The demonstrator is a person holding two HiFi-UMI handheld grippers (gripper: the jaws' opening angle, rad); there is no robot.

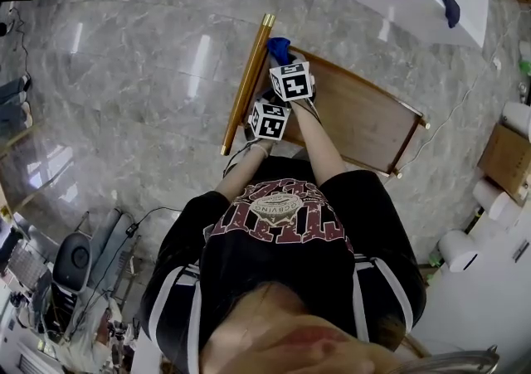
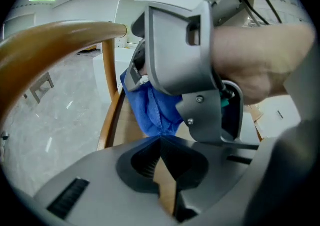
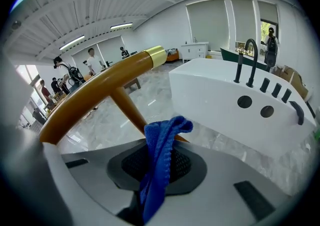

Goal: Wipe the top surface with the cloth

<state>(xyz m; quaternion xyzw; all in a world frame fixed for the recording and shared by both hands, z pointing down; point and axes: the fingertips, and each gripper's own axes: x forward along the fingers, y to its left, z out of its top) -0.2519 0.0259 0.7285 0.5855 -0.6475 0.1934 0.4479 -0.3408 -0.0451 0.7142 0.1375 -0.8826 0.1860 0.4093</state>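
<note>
The right gripper (image 3: 159, 167) is clamped on the blue cloth (image 3: 162, 155), over the far left corner of the wooden top surface (image 1: 365, 119). The left gripper (image 2: 161, 139), closed and empty, sits just nearer. Wiping seems barely begun, with most of the top left to do.

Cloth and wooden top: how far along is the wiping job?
Done: the blue cloth is clamped in the right gripper. In hand: it hangs bunched over the end of the wooden top by the wooden rail, the left gripper shut and empty close behind. Left: likely most of the wipe; the bare wood toward the other end shows no sign either way.
</note>
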